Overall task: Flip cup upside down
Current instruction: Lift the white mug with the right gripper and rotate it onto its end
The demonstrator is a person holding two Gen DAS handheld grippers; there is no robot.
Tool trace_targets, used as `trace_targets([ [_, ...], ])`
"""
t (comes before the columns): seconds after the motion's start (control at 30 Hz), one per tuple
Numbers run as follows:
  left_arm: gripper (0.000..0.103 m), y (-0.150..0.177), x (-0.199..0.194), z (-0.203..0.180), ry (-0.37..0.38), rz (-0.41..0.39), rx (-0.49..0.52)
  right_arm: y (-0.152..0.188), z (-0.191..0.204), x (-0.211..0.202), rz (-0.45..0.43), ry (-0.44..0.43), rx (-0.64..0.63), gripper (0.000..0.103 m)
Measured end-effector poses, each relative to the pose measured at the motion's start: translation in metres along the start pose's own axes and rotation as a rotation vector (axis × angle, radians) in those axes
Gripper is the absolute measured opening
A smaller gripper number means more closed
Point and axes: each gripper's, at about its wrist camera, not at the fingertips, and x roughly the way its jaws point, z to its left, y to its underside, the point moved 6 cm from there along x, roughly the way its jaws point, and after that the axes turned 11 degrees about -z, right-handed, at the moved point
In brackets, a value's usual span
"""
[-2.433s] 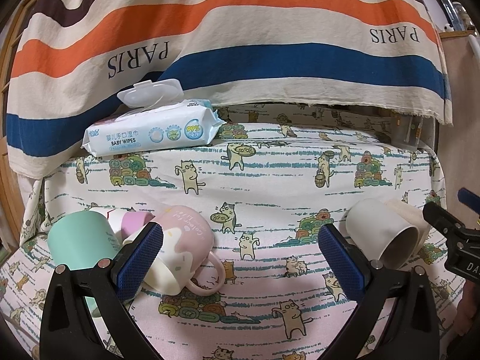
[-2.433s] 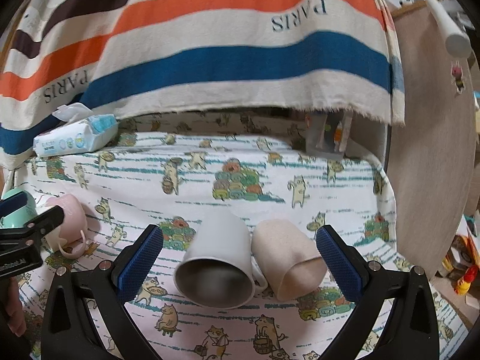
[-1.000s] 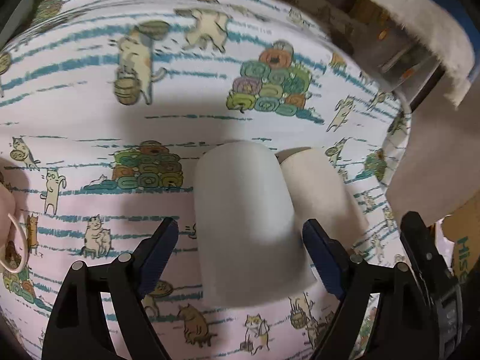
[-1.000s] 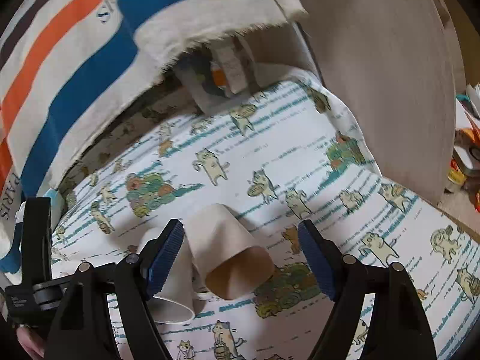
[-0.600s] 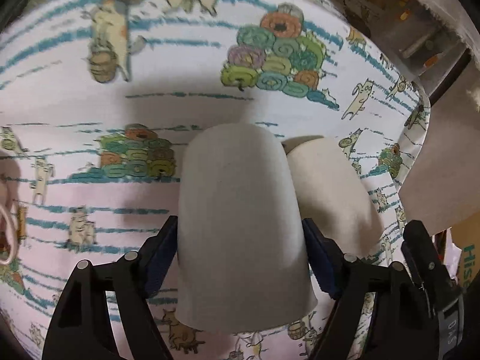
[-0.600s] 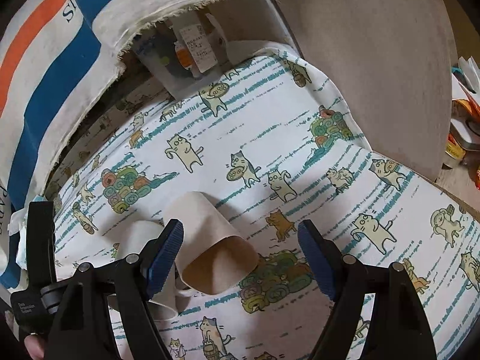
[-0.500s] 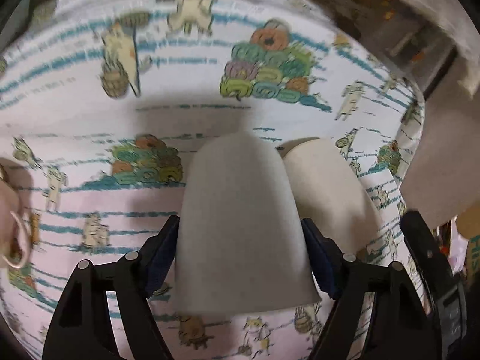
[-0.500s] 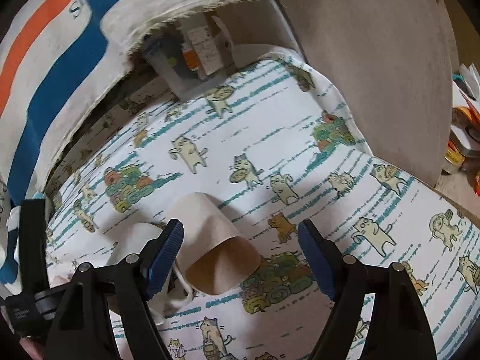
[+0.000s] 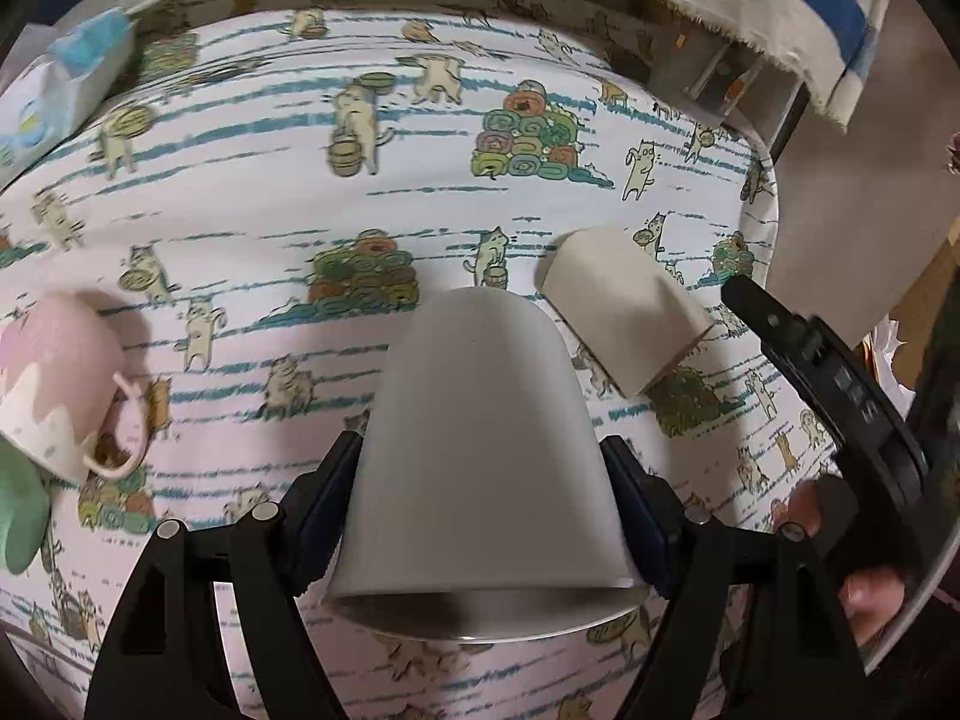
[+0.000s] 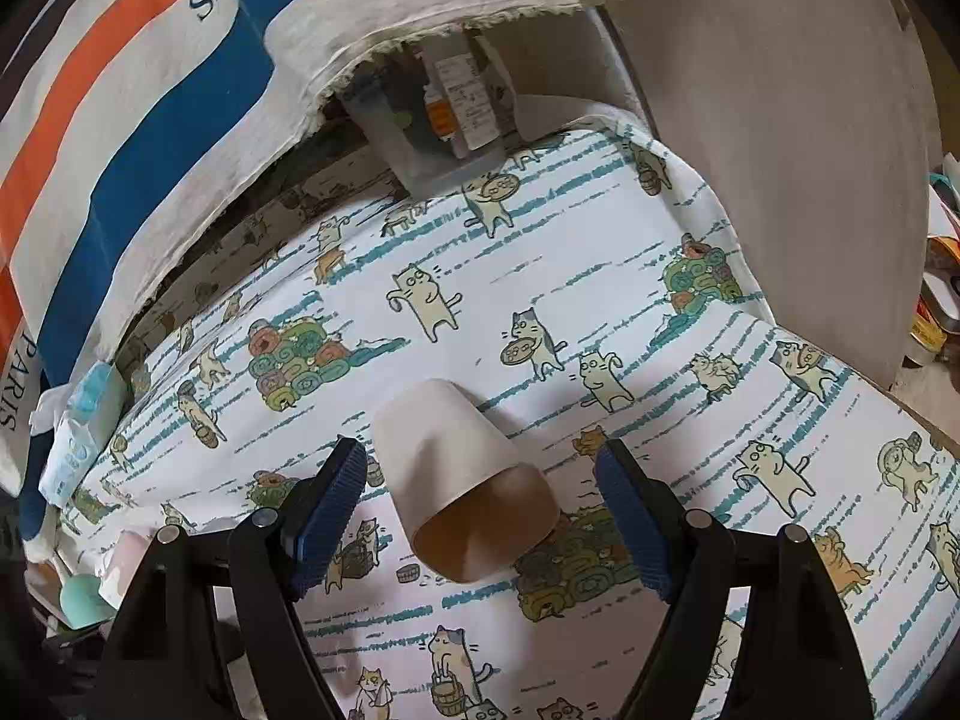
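The left gripper point(image 9: 480, 504) has its blue pads pressed against both sides of the white cup point(image 9: 480, 456), holding it above the cat-print cloth point(image 9: 240, 192) with its closed bottom pointing away and its open mouth turned toward the camera and slightly down. By my reckoning the grasp is done and the turn-over is under way; what remains is to roll the wrist until the rim faces flat down, then lower it onto the cloth and let go. The right gripper point(image 10: 480, 504) stands wide open with nothing in it, its fingers either side of the beige cup point(image 10: 462, 480), which lies on its side with the mouth toward that camera; I cannot tell whether the pads touch it. Taking the white cup as the mark: the beige cup lies just to its right and a little beyond, the likeliest thing to be knocked on the way down. The pink mug point(image 9: 60, 378) lies tipped over well off to its left, a green cup point(image 9: 18, 516) beside that, and a wipes pack point(image 9: 60, 90) sits far back on the left. The cloth straight beyond the white cup looks free for setting down.
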Motion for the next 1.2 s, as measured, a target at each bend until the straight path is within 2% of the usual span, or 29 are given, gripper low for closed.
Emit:
trace_targets([
  [0.1,0.077,0.01,-0.003,0.003,0.024,-0.007,0.018,0.002,0.006,0.0,-0.002,-0.009,-0.025,0.081],
  [0.2,0.077,0.019,0.0,0.005,0.036,0.022,0.04,0.004,0.01,-0.002,-0.013,-0.007,-0.049,0.081],
  [0.4,0.077,0.028,-0.002,0.008,0.016,0.007,0.138,0.005,0.023,-0.008,-0.036,-0.048,-0.089,0.081],
  [0.47,0.087,0.029,-0.005,0.011,-0.003,-0.009,0.168,0.008,0.028,-0.007,-0.033,-0.06,-0.106,0.081],
  [0.57,0.093,0.031,-0.009,0.016,-0.017,-0.022,0.174,0.012,0.036,-0.008,-0.024,-0.096,-0.121,0.081],
  [0.67,0.093,0.038,-0.013,0.023,-0.007,-0.004,0.16,0.021,0.049,-0.009,0.042,-0.177,-0.107,0.091],
  [0.77,0.093,0.045,-0.017,0.027,-0.011,0.005,0.17,0.031,0.074,-0.003,0.179,-0.275,-0.134,0.092],
  [0.83,0.093,0.049,-0.018,0.028,-0.007,0.007,0.169,0.036,0.091,0.001,0.239,-0.307,-0.161,0.092],
  [0.93,0.093,0.054,-0.019,0.03,0.003,0.017,0.153,0.049,0.113,0.015,0.327,-0.303,-0.223,0.093],
  [1.0,0.093,0.057,-0.022,0.031,0.001,0.017,0.147,0.063,0.125,0.029,0.401,-0.255,-0.306,0.093],
  [1.2,0.093,0.058,-0.033,0.047,0.003,-0.004,0.109,0.078,0.138,0.044,0.47,-0.26,-0.317,0.093],
])
